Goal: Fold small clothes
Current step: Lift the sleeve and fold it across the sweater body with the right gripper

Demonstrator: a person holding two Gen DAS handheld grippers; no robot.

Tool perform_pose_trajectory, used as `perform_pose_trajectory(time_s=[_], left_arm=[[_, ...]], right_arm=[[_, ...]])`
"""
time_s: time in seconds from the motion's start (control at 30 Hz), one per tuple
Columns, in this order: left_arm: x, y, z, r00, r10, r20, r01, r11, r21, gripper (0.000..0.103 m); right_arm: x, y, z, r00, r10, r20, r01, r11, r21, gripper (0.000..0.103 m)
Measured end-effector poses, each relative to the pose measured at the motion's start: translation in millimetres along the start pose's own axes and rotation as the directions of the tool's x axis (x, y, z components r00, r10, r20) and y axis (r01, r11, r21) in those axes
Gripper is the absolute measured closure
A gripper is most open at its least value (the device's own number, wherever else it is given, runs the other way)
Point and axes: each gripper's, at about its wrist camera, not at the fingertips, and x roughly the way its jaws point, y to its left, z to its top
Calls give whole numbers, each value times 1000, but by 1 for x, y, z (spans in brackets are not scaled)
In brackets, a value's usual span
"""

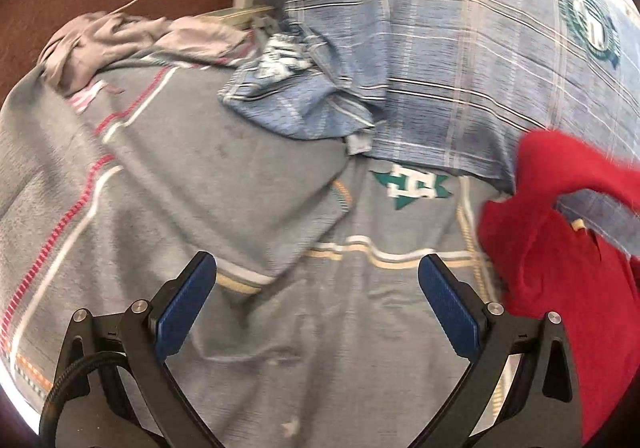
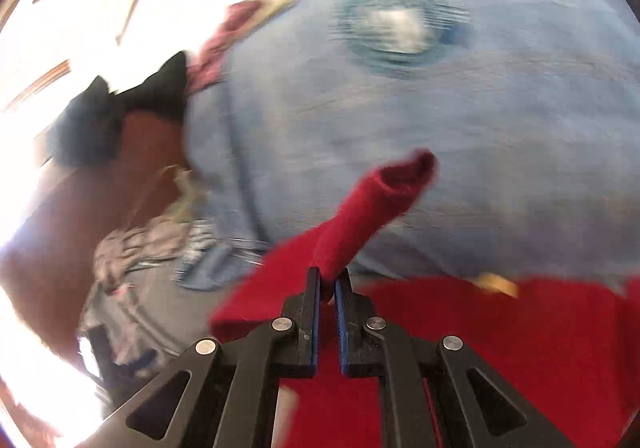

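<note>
On bed: right gripper (image 2: 328, 280) pinching red cloth (image 2: 372, 199).

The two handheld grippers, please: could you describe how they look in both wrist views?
The left gripper and the right gripper look alike: black angular linkage arms with round silver pivot pins, and flat fingers faced with ribbed blue pads. A black braided cable loops beside the left one. No markings or sleeves show.

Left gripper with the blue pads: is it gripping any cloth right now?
No, the left gripper is wide open above the grey striped bedsheet, nothing between its pads.
</note>
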Motion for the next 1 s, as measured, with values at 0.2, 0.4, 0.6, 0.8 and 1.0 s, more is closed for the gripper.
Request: perform_pose_trajectory(time_s=[0.2, 0.4, 0.6, 0.8, 1.0], left_arm=[[-2, -39, -8, 998, -58, 3, 58, 994, 88, 1], [0, -67, -20, 995, -102, -14, 103, 977, 185, 1], [4, -70, -22, 995, -97, -19, 98, 976, 195, 1], [7, -75, -24, 996, -84, -20, 87, 973, 213, 1], [7, -78, -24, 994, -107, -21, 109, 974, 201, 1]], right_arm=[[-5, -104, -57, 933, -327, -149, 340, 937, 75, 97], [-16, -136, -70, 939, -293, -178, 324, 929, 180, 88], [-27, -160, -70, 955, -274, -116, 298, 891, 342, 30], [11, -146, -51, 922, -350, -165, 373, 916, 146, 94], [-8, -122, -31, 827, -563, 6, 562, 825, -64, 95]])
